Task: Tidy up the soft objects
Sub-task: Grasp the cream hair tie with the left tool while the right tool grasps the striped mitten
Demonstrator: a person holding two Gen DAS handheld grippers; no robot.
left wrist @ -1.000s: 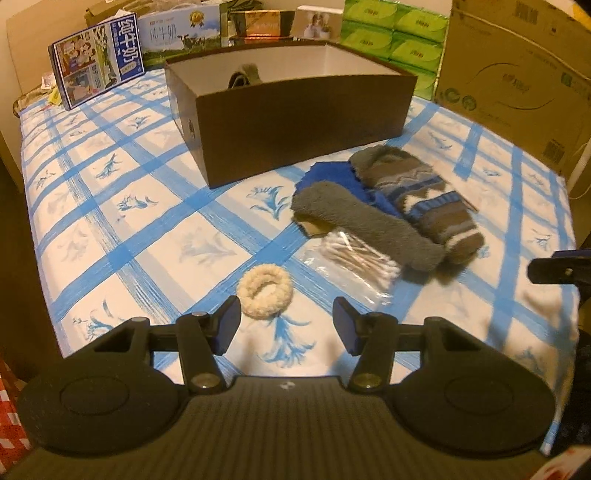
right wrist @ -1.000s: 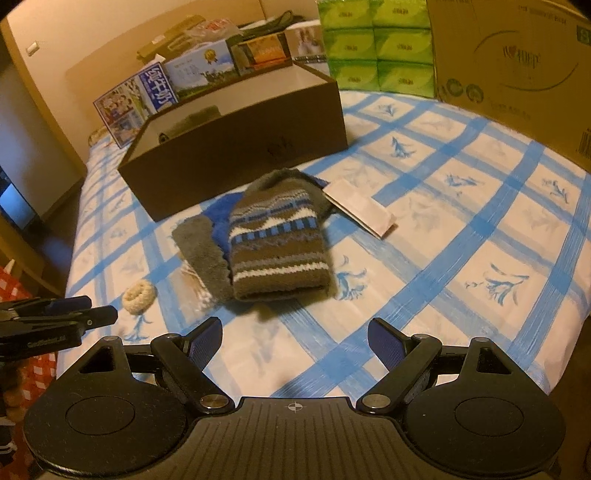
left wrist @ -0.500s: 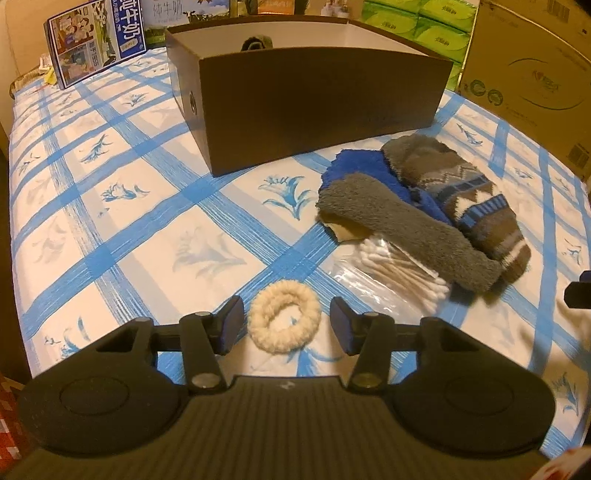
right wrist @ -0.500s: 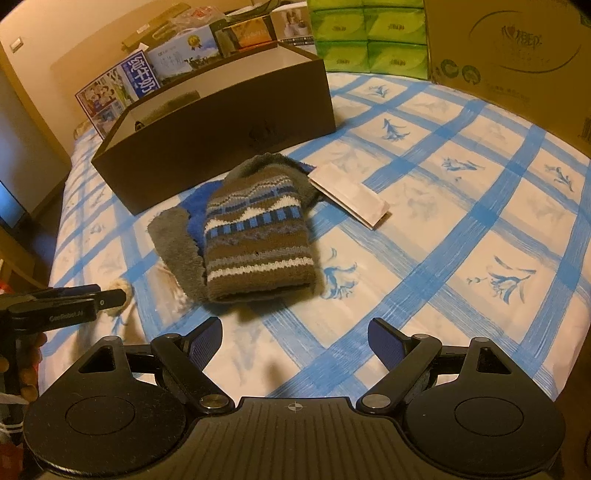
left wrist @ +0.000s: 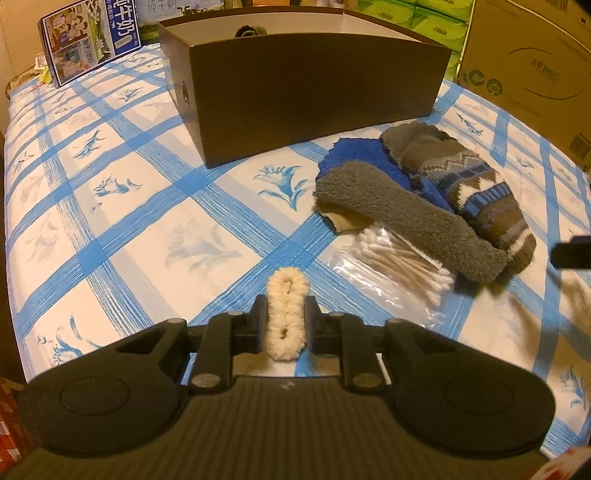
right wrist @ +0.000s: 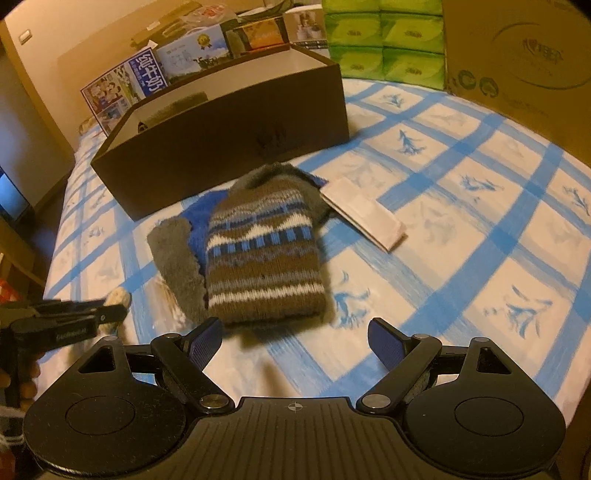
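My left gripper [left wrist: 285,325] is shut on a cream fluffy hair ring [left wrist: 287,310], squeezed flat between its jaws low over the bed. It also shows at the left of the right wrist view [right wrist: 107,314]. A brown patterned knit sock [right wrist: 264,258] lies on a grey fuzzy sock [right wrist: 177,266] and a blue one [right wrist: 201,218], in front of a brown open box [right wrist: 229,136]. My right gripper [right wrist: 295,341] is open and empty, just short of the patterned sock. The box [left wrist: 306,85] holds a dark soft item [left wrist: 251,30].
A clear bag of cotton swabs [left wrist: 399,266] lies partly under the grey sock [left wrist: 406,218]. A white flat packet [right wrist: 362,214] lies right of the socks. Cardboard cartons [right wrist: 517,55], green tissue packs [right wrist: 384,40] and a milk carton box [left wrist: 88,40] line the far edge.
My left gripper moved forward and closed on the hair ring, squashing it from round to flat. My right gripper moved closer to the patterned sock, still open.
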